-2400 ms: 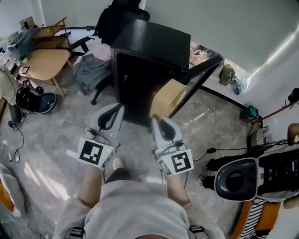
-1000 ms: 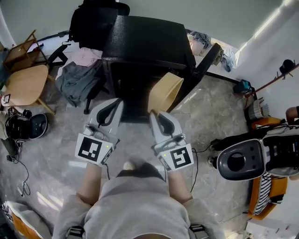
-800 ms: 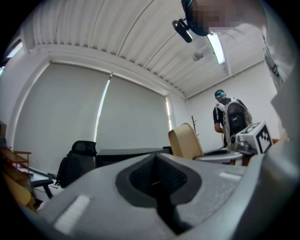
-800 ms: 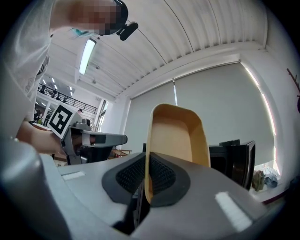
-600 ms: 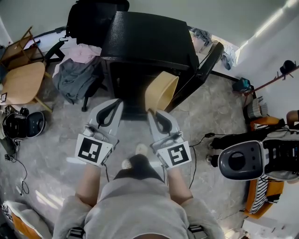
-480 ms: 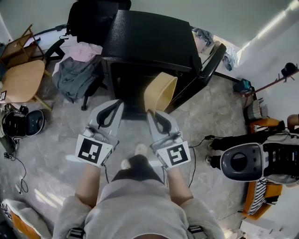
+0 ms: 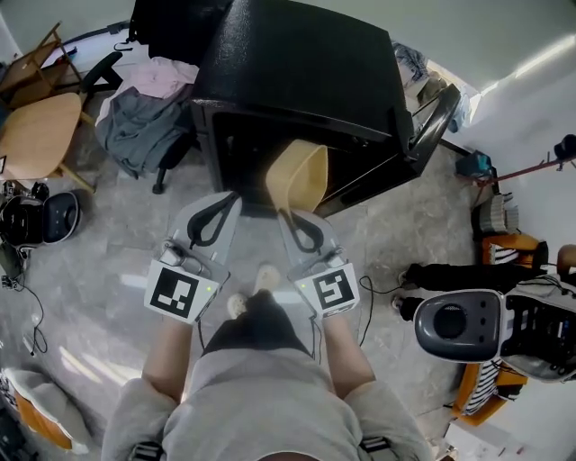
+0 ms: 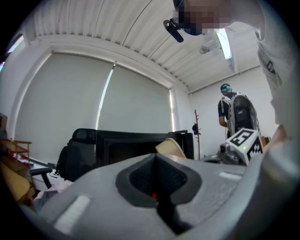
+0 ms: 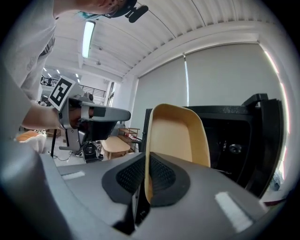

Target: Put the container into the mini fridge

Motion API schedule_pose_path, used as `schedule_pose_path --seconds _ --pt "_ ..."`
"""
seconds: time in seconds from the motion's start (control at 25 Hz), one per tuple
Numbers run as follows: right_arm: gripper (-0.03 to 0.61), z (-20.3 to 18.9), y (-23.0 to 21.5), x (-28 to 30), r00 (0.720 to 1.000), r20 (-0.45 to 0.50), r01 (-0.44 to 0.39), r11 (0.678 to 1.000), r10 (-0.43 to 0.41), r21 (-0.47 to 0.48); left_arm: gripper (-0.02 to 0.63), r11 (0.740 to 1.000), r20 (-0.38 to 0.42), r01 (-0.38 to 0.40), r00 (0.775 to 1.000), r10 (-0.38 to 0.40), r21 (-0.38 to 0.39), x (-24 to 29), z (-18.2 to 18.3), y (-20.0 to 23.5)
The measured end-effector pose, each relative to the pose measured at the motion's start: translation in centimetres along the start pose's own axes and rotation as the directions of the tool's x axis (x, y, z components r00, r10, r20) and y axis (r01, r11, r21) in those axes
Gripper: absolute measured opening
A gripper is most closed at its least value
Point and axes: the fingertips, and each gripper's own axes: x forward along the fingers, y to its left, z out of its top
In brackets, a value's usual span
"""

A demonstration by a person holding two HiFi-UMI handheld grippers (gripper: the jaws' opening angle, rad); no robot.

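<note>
A tan plastic container stands on edge, its rim pinched in my right gripper, which is shut on it. The container's far end reaches into the dark opening of the black mini fridge, whose door hangs open to the right. My left gripper is shut with nothing in it, held beside the right one in front of the fridge's left side. In the left gripper view the fridge and the container's tip show ahead.
A black office chair draped with clothes stands left of the fridge. A wooden table is further left. A round black and white machine and cables lie on the floor at right. A person stands at right.
I have stepped closer to the fridge. The right gripper has carried the container forward and left, from in front of the door into the fridge opening. The left gripper stays shut and empty.
</note>
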Motion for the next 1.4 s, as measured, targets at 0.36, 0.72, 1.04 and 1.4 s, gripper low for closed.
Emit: schedule_pose_path --seconds 0.36,0.72,1.04,1.4 --pt "0.011 -6.4 0.2 2.7 0.983 -0.158 -0.100 0.994 0.091 -0.046 0.002 0.999 -0.008 -0.037 0.999 0.037 -0.015 0.8 -3.2 0.8" --pt "0.011 -12.2 -0.8 5.2 0.943 -0.297 -0.186 0.976 0.147 -0.109 0.002 0.997 -0.051 -0.068 0.996 0.066 -0.032 1.2 -6.5 2.0" --pt "0.011 -16.5 -2.3 8.6 0.892 -0.417 -0.266 0.949 0.176 -0.168 0.002 0.995 -0.075 -0.090 0.993 0.087 -0.042 2.3 -8.5 3.5" --pt "0.011 -21.0 -2.5 10.0 0.825 -0.541 -0.334 0.912 0.162 -0.236 0.002 0.993 -0.086 -0.105 0.991 0.101 -0.048 1.6 -10.0 4.1"
